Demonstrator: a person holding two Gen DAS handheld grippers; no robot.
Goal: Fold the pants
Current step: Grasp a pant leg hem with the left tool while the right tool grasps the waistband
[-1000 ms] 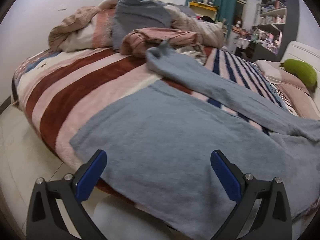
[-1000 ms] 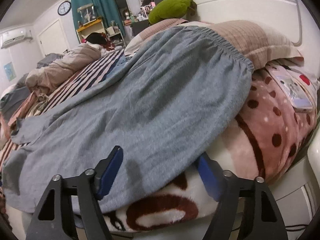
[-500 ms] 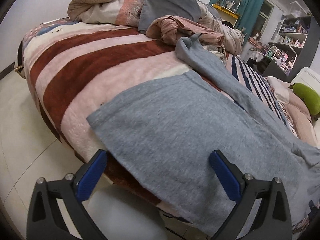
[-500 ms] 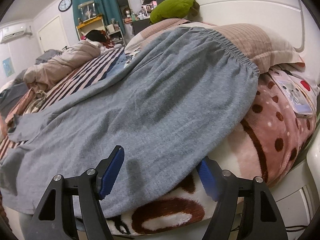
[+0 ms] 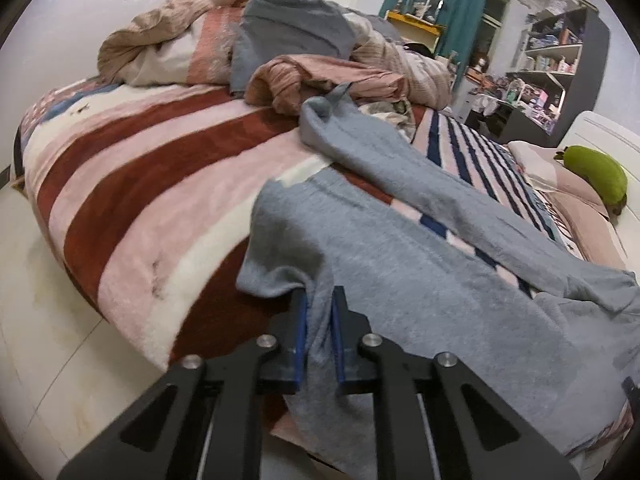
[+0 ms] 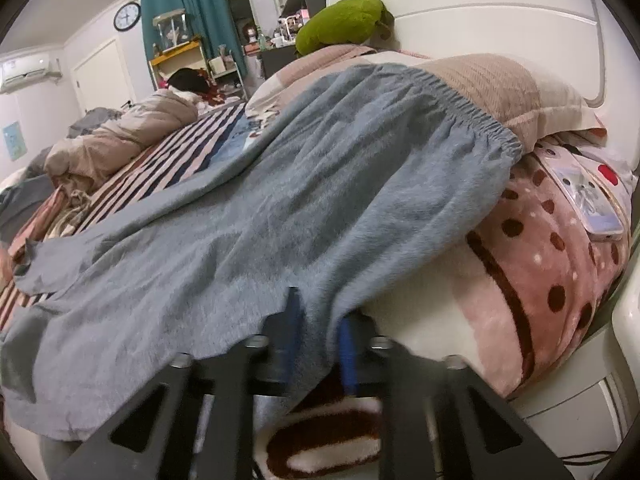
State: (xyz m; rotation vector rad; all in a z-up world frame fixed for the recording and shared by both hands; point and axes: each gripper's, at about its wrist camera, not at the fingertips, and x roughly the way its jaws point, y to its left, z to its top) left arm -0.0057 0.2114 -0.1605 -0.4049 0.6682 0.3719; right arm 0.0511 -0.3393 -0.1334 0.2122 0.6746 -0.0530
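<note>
Grey pants (image 5: 420, 272) lie spread across the bed, legs apart. My left gripper (image 5: 319, 300) is shut on the hem edge of the near leg at the bed's side. The far leg (image 5: 400, 168) runs toward the heap of bedding. In the right wrist view the pants (image 6: 320, 200) rise to the elastic waistband (image 6: 460, 104), which rests on a pillow. My right gripper (image 6: 318, 320) is shut on the pants' near side edge below the waistband.
A striped blanket (image 5: 132, 184) covers the bed. Crumpled bedding and clothes (image 5: 280, 44) are heaped at the far end. A green plush toy (image 6: 344, 20) sits by the white headboard (image 6: 500, 12). A phone (image 6: 588, 196) lies on the dotted blanket. Shelves (image 5: 560, 52) stand behind.
Both grippers were open before the cloth edge; now both have closed on the grey pants. The near leg's hem has bunched up at the left gripper.
</note>
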